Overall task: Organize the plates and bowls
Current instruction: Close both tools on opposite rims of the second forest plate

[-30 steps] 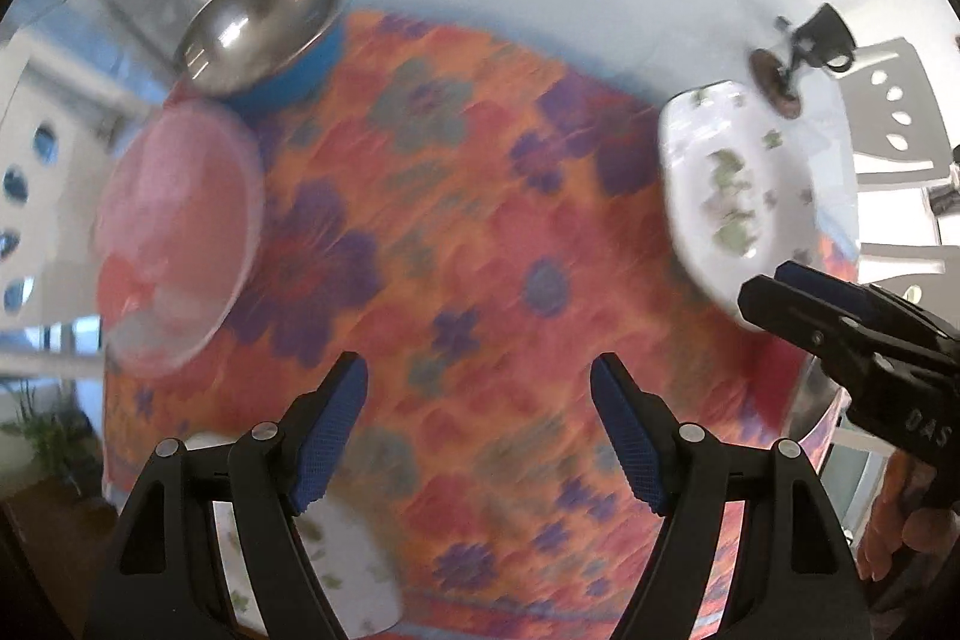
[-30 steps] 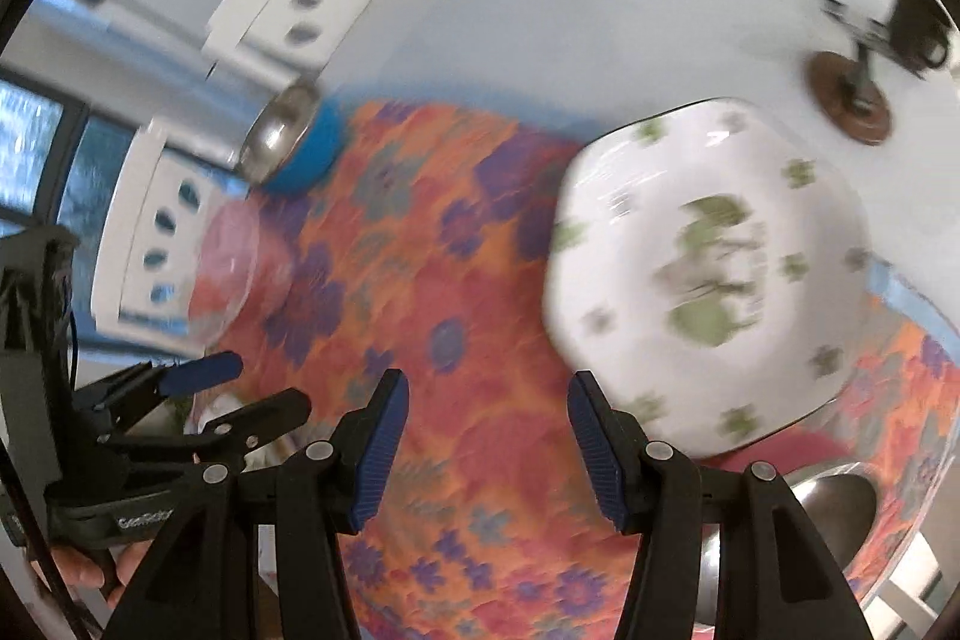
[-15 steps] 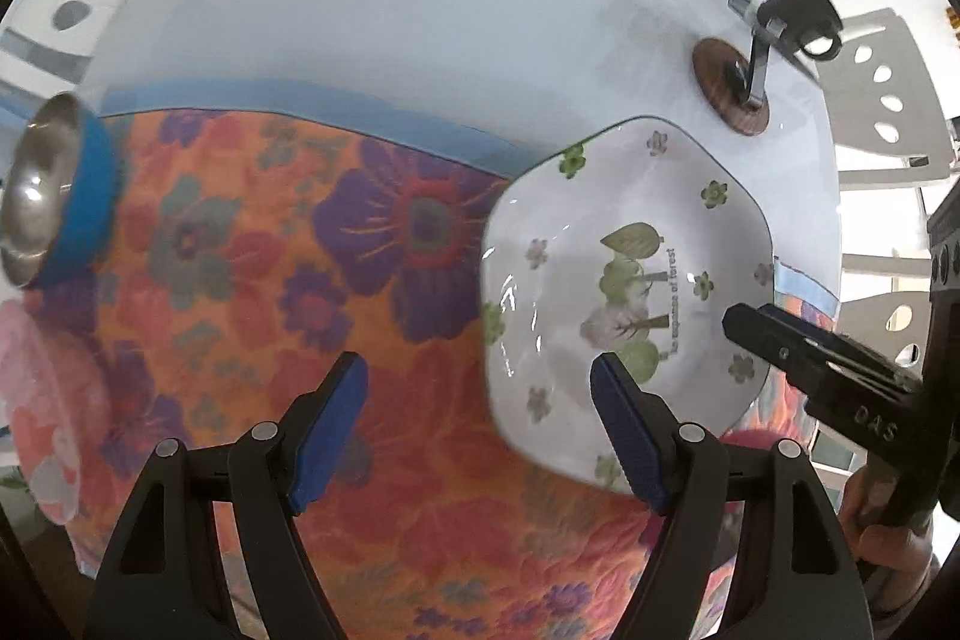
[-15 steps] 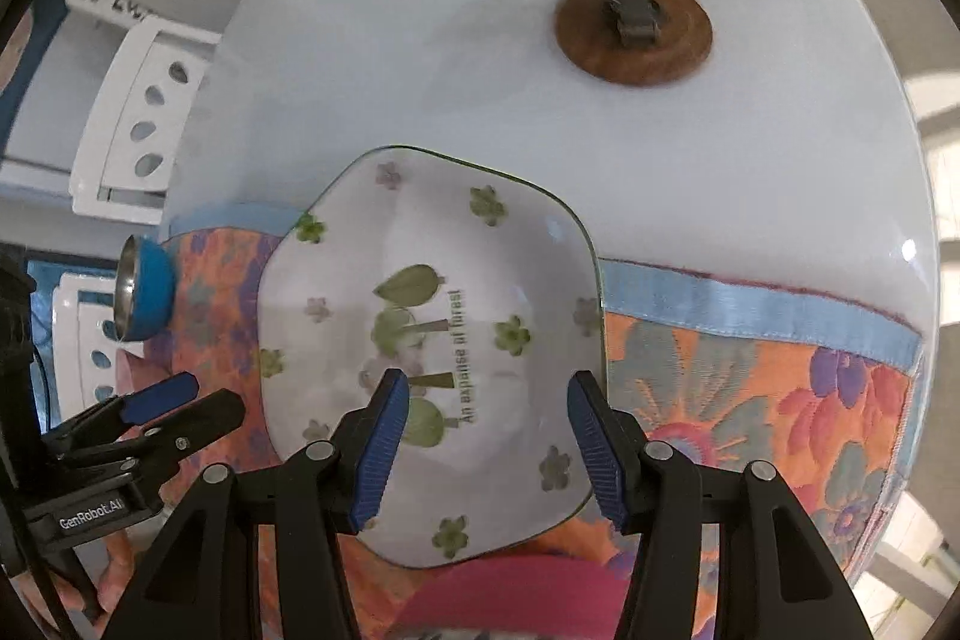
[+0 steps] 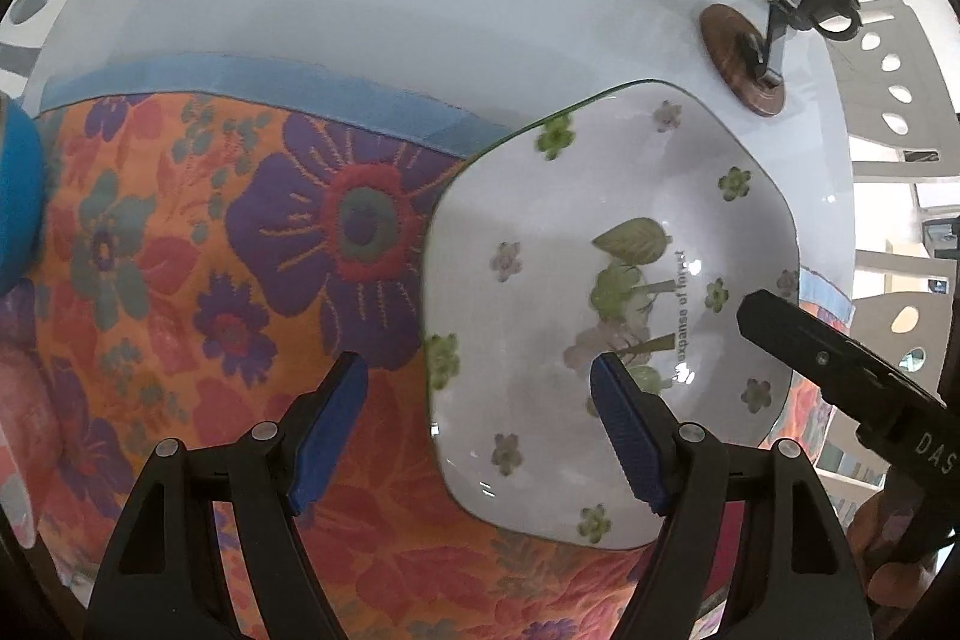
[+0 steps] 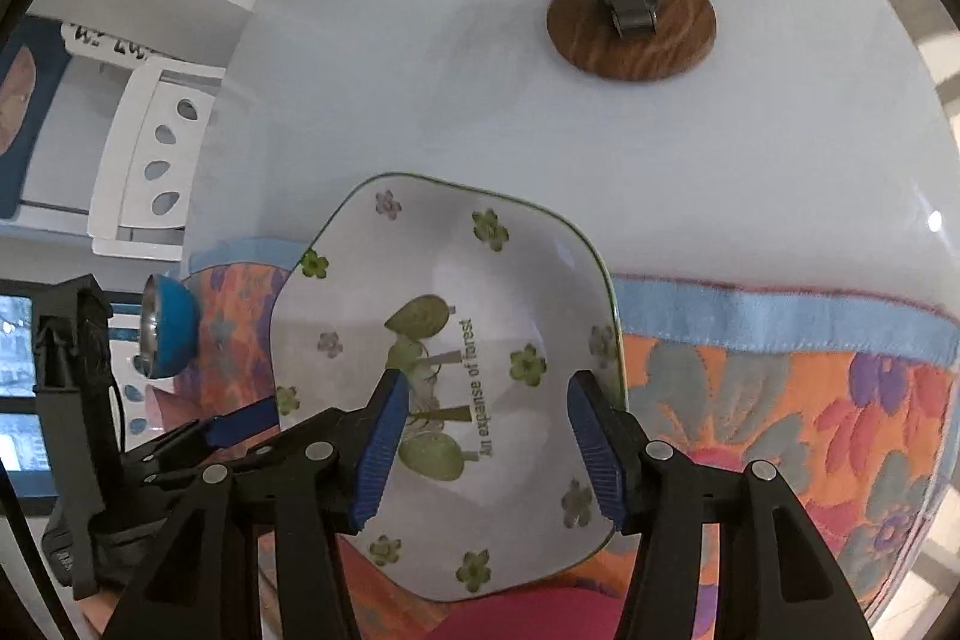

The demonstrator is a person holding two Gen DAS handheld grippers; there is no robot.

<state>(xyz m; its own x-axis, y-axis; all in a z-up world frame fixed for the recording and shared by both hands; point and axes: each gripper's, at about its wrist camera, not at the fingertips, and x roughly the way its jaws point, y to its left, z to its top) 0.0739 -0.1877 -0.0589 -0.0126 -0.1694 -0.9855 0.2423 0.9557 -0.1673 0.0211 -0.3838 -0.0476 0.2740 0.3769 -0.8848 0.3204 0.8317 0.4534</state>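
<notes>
Both grippers now hover, jaws apart and empty, over the plate [image 5: 606,316] on the floral cloth [image 5: 240,244].

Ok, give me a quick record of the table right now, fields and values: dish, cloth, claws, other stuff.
dish: white flowered plate, partly on cloth, partly on bare table
cloth: orange floral mat, blue border
left claw: open, straddling plate's left edge
right claw: open, over plate, nothing gripped
other: blue bowl far left; wooden-based stand behind plate
</notes>
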